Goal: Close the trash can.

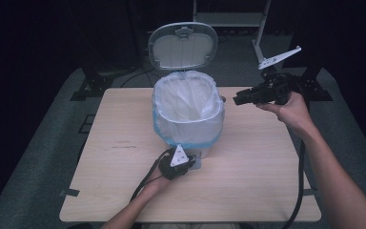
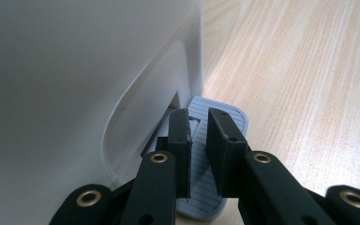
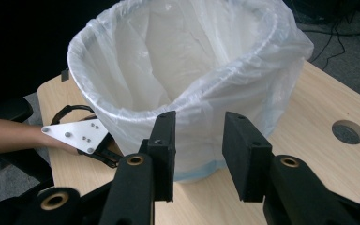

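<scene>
Pedal underneath left gripper, jaws narrow, pressing; bin at nine o'clock from right gripper, jaws wide, empty.

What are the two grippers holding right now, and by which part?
Nothing. The left gripper presses its empty fingers on the bin's pedal; the right gripper hovers open.

Two black jaws in front of a white bin

The right gripper had its jaws apart, holding nothing. The bin had a thin plastic bag inside and stood on the wooden table. The other gripper sat low beside it.
</scene>
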